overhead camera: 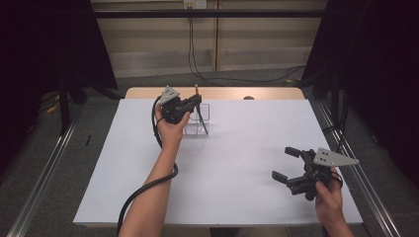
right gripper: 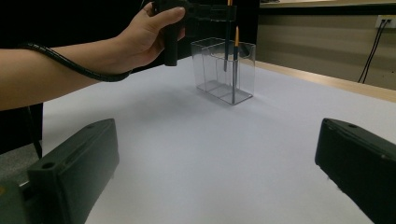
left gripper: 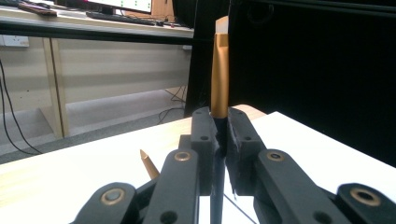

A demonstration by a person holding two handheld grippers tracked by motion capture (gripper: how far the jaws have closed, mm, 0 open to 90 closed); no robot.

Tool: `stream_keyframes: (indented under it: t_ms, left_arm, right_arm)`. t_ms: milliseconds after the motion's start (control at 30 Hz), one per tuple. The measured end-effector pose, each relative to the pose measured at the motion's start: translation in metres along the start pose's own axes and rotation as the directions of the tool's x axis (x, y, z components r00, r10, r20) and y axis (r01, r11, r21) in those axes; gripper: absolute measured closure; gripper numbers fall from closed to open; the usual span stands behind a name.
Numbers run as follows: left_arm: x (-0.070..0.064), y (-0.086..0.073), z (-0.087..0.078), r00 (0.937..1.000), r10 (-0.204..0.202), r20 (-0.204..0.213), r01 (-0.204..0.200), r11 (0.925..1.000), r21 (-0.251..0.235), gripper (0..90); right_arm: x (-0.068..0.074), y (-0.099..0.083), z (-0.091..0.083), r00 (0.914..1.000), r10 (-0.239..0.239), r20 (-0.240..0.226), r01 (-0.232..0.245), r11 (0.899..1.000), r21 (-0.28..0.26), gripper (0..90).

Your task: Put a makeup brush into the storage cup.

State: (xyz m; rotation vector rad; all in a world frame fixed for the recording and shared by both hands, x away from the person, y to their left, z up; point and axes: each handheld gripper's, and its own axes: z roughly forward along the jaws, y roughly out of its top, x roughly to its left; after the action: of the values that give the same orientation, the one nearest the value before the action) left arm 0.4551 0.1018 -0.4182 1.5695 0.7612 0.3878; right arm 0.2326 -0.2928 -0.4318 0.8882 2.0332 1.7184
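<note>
High view: white bench (overhead camera: pixel 222 168) with a wooden strip along its far edge. The left hand-held gripper (overhead camera: pixel 196 101) is raised over the far middle of the bench, above a clear plastic holder (overhead camera: pixel 200 121). The left hand (overhead camera: pixel 170 126) wraps the grip from below, forearm stretched forward from the bottom edge, cable looping back beside it. The jaws are clamped on a pen with a gold upper part (overhead camera: pixel 196 90), which stands nearly upright, its dark lower end reaching down into the holder. The right hand-held gripper (overhead camera: pixel 284 163) sits low at the near right of the bench, well apart from the holder, jaws spread wide and pointing left. The right hand (overhead camera: pixel 328 197) grips it from behind, with the grey three-cornered plate on top.

Left gripper view: both black jaws pressed together on the pen (left gripper: pixel 219 79), gold section rising above them, dark shaft passing down between them. A second pen (left gripper: pixel 149 164) shows its gold tip just left of the jaws.

Right gripper view: two jaws far apart at the bottom corners, nothing between them. Beyond, the holder (right gripper: pixel 243 70) stands upright on the bench (right gripper: pixel 210 149), divided into compartments. The held pen (right gripper: pixel 227 42) hangs over it, lower end inside; the second pen (right gripper: pixel 236 60) leans within. Left hand (right gripper: pixel 144 37) is curled round its grip beside the holder, forearm level.
</note>
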Motion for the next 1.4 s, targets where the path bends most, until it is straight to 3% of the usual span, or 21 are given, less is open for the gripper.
stream_keyframes:
  t_ms: [600, 667, 700, 767, 833, 900, 1000, 1400]
  left_arm:
    - [-0.003, -0.007, 0.002, 0.9999, 0.002, 0.01, -0.002, 0.9998, 0.019, 82.6]
    - [-0.002, -0.008, 0.001, 0.9997, -0.014, 0.019, 0.014, 0.9998, 0.016, 80.7]
    - [-0.002, -0.008, 0.001, 0.999, -0.028, 0.035, 0.027, 0.9995, 0.017, 77.6]
    - [-0.002, -0.008, 0.002, 0.9975, -0.045, 0.054, 0.044, 0.9989, 0.015, 60.2]
    - [-0.004, -0.008, 0.002, 0.9975, -0.042, 0.057, 0.041, 0.999, 0.016, 55.0]
    - [-0.004, -0.008, 0.001, 0.9983, -0.033, 0.048, 0.032, 0.9993, 0.019, 40.4]
    - [-0.004, -0.007, -0.001, 0.9989, -0.025, 0.039, 0.024, 0.9993, 0.029, 30.6]
    - [-0.004, 0.002, -0.012, 0.9993, -0.021, 0.032, 0.02, 0.9996, 0.02, 16.3]
  right_arm:
    - [0.0, 0.0, 0.0, 1.0, -0.001, -0.002, 0.001, 1.0, -0.003, 0.0]
    - [0.0, 0.0, 0.0, 1.0, -0.001, -0.003, 0.001, 1.0, -0.004, 0.0]
    - [0.0, 0.0, 0.0, 1.0, -0.002, -0.002, 0.002, 1.0, -0.004, 0.0]
    - [0.0, 0.0, 0.0, 1.0, -0.002, -0.005, 0.002, 1.0, -0.002, 0.0]
    - [0.0, 0.0, 0.001, 1.0, -0.003, -0.003, 0.003, 1.0, -0.002, 0.0]
    - [0.0, 0.0, 0.001, 1.0, -0.003, -0.004, 0.003, 1.0, -0.004, 0.0]
    - [0.0, 0.0, 0.001, 1.0, -0.003, -0.004, 0.002, 1.0, -0.004, 0.0]
    - [0.001, 0.001, 0.002, 0.9999, -0.007, -0.009, 0.007, 1.0, 0.0, 0.0]
